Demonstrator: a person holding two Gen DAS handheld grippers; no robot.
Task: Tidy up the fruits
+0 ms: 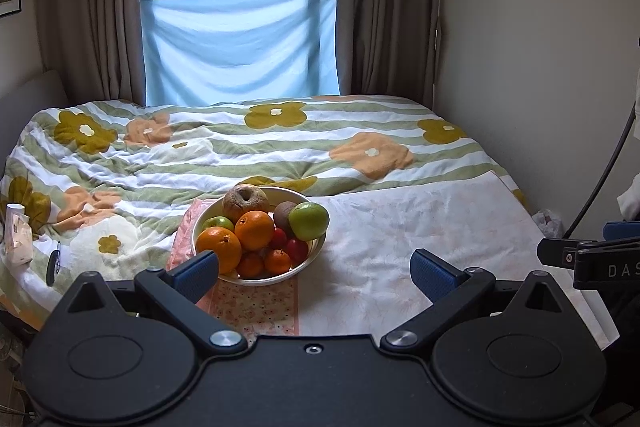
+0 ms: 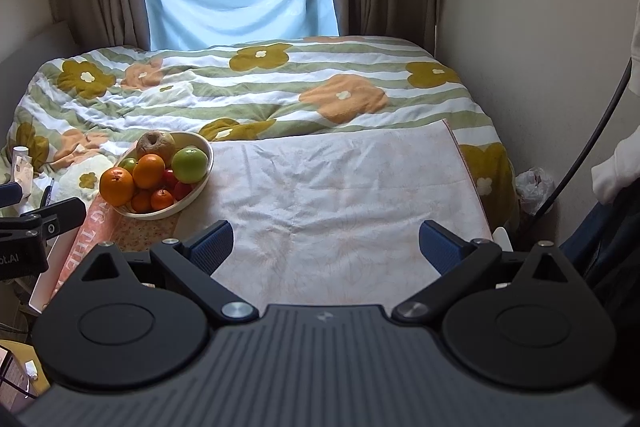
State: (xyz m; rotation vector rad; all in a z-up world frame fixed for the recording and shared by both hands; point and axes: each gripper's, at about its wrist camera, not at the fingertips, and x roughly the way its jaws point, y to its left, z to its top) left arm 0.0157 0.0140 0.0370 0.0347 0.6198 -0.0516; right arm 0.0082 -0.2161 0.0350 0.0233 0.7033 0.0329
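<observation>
Bowl (image 1: 316, 255): cream, piled with fruit, standing on a patterned strip (image 1: 256, 301) at the left edge of the pale cloth (image 1: 420, 239). This is the landmark for all entries below.

Contents: two oranges (image 1: 255, 230), a green apple (image 1: 308, 221) at the right rim, a second green apple (image 1: 218, 223) left of centre, a brown wrinkled fruit (image 1: 245, 202) at the back, a kiwi (image 1: 284, 215), small red fruits (image 1: 298, 249) and mandarins (image 1: 277, 261) at the front.

Open room: right of the bowl the cloth lies bare as far as its right edge (in the right wrist view a pink border runs along that edge). Behind the bowl, the flowered duvet (image 1: 240, 147) reaches back to the blue sheet (image 1: 240, 47) under the window. Far right of the bowl, a plain wall (image 1: 540, 47) closes the space. Left of the bowl, on the duvet, a small white carton (image 1: 18, 239).

Left gripper (image 1: 315, 273): fingers spread wide, holding nothing; its left pad (image 1: 198, 273) overlaps the bowl's front-left rim in view, contact not certain.

Right gripper (image 2: 326, 247): fingers spread wide, empty, over bare cloth to the right of the bowl and nearer the camera, touching nothing.
</observation>
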